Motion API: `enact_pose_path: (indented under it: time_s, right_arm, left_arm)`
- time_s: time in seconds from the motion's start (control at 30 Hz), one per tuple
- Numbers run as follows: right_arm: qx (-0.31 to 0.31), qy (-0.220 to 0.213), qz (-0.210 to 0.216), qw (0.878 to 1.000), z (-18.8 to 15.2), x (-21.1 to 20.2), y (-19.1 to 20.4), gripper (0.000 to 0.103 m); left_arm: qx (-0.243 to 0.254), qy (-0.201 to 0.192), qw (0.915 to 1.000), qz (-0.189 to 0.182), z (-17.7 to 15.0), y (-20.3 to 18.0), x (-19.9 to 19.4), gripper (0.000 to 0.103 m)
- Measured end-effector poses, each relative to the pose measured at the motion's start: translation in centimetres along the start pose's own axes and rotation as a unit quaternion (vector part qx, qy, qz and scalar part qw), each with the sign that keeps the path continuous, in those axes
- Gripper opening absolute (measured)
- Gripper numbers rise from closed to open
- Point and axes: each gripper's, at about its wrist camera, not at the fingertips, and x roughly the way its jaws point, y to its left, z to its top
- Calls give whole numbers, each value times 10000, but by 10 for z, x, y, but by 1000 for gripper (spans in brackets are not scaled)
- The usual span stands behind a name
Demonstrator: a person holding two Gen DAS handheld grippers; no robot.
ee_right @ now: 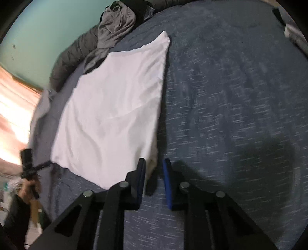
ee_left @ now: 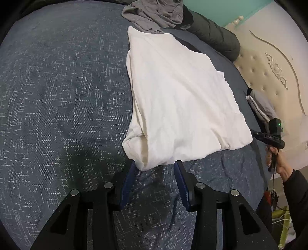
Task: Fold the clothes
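Grey garment (ee_left: pixel 154 13) cropped at top edge

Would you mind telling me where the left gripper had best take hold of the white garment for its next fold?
Probably the near corner of the white garment, approached low from the near edge. That corner bunches up off the blue bedspread and already lies between the open fingers of the left gripper.

Two near views, shared bed (ee_left: pixel 57 96)

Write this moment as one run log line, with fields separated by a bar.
stage: folding | item: white folded cloth garment flat on blue-grey bedspread | left gripper: open at near corner | right gripper: open at near corner
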Motion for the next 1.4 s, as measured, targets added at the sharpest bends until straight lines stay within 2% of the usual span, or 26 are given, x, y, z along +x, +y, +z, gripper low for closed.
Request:
enact_pose_path:
  time_s: [0.1,0.13,0.27,0.33,0.47,0.63,0.77,0.8,0.87,0.9,0.93,1.0,1.13,1.2,1.23,1.27,1.37,1.4]
  right_arm:
    - [-44,78,94,9999,2,8,4,3]
    - [-59,105,72,9999,3,9,4,2]
    - [-126,-140,9,9998,5,-3,3,1]
    - [-160,-273,-125,9994,9,-12,1,1]
    - [-407,-271,-534,9974,14,-18,3,1]
    - [-640,238,-441,9967,9,1,11,1]
    - [-348,128,-217,9991,5,-4,3,2]
    - [-315,114,-195,9992,3,-6,2,4]
    - [-250,85,-150,9995,0,-10,0,14]
    - [-314,183,-158,9992,-3,-10,3,29]
    - [-449,342,-204,9982,-8,-7,6,34]
    - [-718,522,-417,9952,-14,-2,11,34]
    - [-1050,633,-562,9909,-18,9,19,34]
    - [-1170,627,-599,9893,-17,13,22,30]
    - [-1228,625,-615,9886,-17,15,24,19]
    - [-1296,618,-600,9878,-17,16,26,13]
    - [-1452,595,-619,9857,-16,16,31,7]
    - [-1522,563,-673,9844,-16,15,33,6]
  left_arm:
    - [-27,17,10000,4,-1,1,2,45]
    - [-35,23,10000,11,-2,1,3,45]
    - [-67,45,10000,39,-4,4,5,45]
    - [-83,56,9999,53,-5,5,5,45]
    - [-135,24,9999,48,-6,7,2,45]
    - [-153,-25,9999,46,-6,8,-4,45]
    - [-167,-64,9998,44,-6,9,-9,46]
    - [-171,-74,9998,43,-6,9,-10,46]
    - [-178,-93,9998,42,-6,10,-12,46]
    - [-182,-103,9998,42,-6,10,-14,46]
    - [-185,-113,9998,42,-6,10,-15,46]
    - [-175,-75,9998,79,-7,11,-13,46]
    - [-112,7,9999,114,-10,7,-7,46]
    - [-48,49,9998,162,-11,5,-4,46]
    - [-20,67,9998,197,-11,4,-2,46]
    - [1,70,9998,212,-11,3,-1,46]
    - [27,16,9998,217,-9,3,0,44]
    - [72,23,9997,222,-7,2,1,39]
